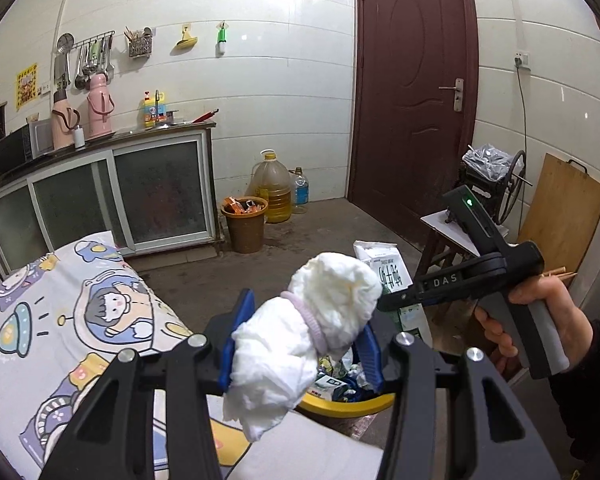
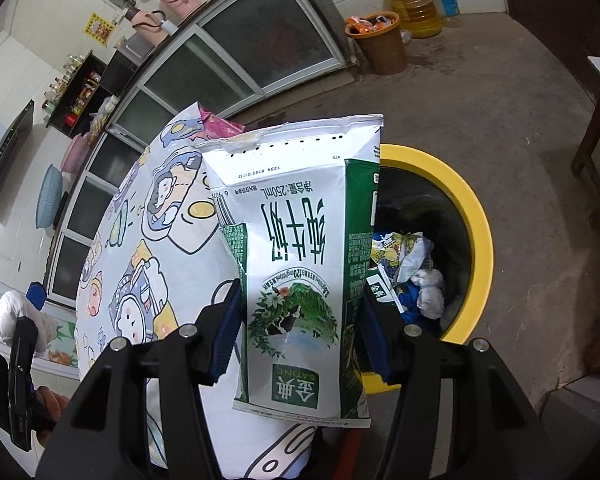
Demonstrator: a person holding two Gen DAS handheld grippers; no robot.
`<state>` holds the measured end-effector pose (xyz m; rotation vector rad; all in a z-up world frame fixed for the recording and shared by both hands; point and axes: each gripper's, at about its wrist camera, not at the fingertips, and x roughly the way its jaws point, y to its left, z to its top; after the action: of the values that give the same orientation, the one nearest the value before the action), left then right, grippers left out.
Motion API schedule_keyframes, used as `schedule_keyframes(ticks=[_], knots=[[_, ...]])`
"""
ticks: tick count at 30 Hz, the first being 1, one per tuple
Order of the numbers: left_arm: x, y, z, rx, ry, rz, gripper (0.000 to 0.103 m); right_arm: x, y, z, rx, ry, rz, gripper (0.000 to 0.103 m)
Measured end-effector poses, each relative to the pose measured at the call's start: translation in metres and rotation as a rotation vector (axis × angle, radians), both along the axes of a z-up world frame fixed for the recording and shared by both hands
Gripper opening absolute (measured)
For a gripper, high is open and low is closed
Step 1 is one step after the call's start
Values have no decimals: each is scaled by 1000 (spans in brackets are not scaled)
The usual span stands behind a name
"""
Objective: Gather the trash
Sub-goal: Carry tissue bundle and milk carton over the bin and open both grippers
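**A:** So where's the trash at right now? The milk carton [image 2: 300,276] is clenched in the right tongs [image 2: 300,340], flattened, long axis running away from the camera, print upside down, its torn end pointing out toward the yellow-rimmed bin [image 2: 476,240].

**B:** Yep, and the left tongs [image 1: 300,344] are squeezing a white tissue wad [image 1: 320,320] with a hair tie around it, tilted up and to the right, also near that bin. Both are just beside the rim, over the edge of the table [image 1: 60,312] with the cartoon cloth.

**A:** Carry step then, I'd guess. Next both need to get over the bin's opening and let go.
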<state>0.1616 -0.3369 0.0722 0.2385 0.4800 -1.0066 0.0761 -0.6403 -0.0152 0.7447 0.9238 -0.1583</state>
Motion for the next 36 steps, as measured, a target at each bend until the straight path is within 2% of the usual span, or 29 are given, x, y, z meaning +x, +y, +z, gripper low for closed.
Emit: schedule_keyframes(ticks=[10,20,29,36], knots=[[4,-20,-6,-2,2,-6,45,-4,-7,-5,-11,2,-27,53],[19,-44,-26,30,22,17,45,0,-6,-13,-49,22,-52,53],[42,-62,-48,55,78,66,45,6,-8,-26,-95,51,-85,53],[57,-87,-68,118,89,79,45,12,-8,-37,-139,74,-107,53]])
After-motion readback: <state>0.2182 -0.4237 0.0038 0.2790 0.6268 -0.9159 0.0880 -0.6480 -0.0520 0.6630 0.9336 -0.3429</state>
